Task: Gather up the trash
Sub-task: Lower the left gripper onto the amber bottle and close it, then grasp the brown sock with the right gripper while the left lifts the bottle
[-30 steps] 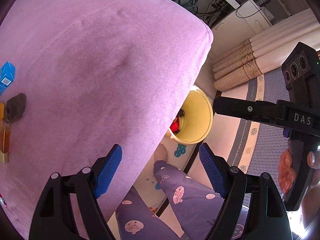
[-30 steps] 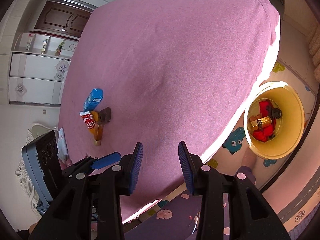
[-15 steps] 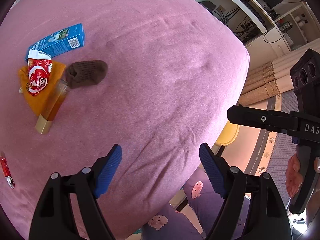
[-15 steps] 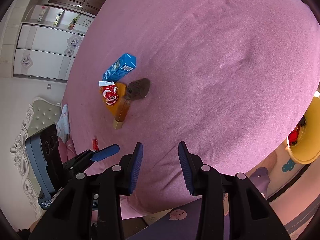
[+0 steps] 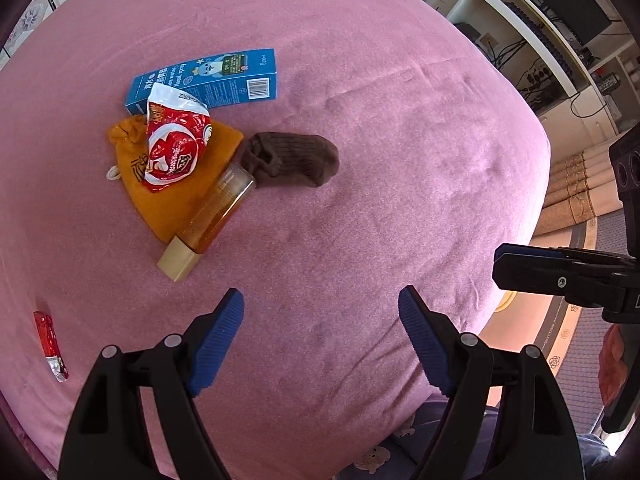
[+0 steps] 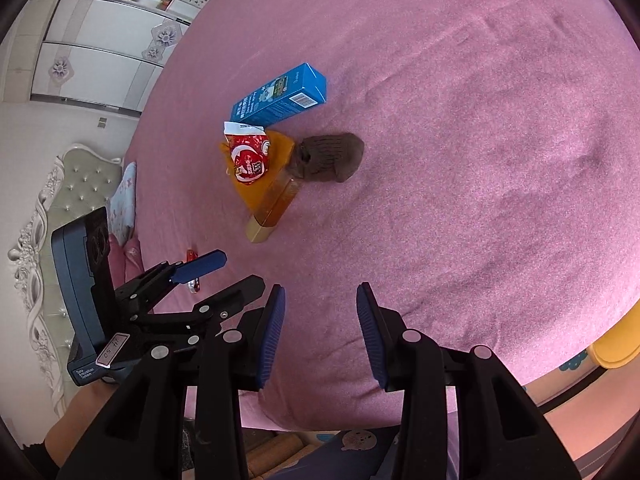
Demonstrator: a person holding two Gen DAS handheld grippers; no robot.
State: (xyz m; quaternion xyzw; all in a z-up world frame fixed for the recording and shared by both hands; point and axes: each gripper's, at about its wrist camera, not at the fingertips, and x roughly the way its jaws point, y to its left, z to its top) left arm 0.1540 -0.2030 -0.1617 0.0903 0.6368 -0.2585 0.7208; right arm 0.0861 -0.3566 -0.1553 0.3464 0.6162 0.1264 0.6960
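A pile of trash lies on the pink bed cover (image 5: pixel 400 140): a blue carton (image 5: pixel 204 78), a red-and-white snack wrapper (image 5: pixel 174 146) on an orange pouch (image 5: pixel 160 196), an amber bottle (image 5: pixel 212 216) and a brown sock (image 5: pixel 292 160). A small red wrapper (image 5: pixel 50 344) lies apart at the left. My left gripper (image 5: pixel 320 308) hovers open, short of the pile, with nothing between its fingers. The right gripper (image 6: pixel 320 300) is also open and empty, nearer the bed's edge. From it I see the carton (image 6: pixel 280 96), the sock (image 6: pixel 328 156), the bottle (image 6: pixel 276 208) and my left gripper (image 6: pixel 232 276).
A yellow bin (image 6: pixel 616 344) shows partly past the bed's edge at the lower right. A padded headboard (image 6: pixel 60 200) and white wardrobes (image 6: pixel 100 52) stand to the left. Shelves with cables (image 5: pixel 560 40) are beyond the bed. A person's patterned trouser leg (image 6: pixel 360 440) is below.
Both grippers have swung away from the bed's edge and the yellow bin, over the cover toward the trash pile. The pile now fills the middle of both views. Neither opening has changed.
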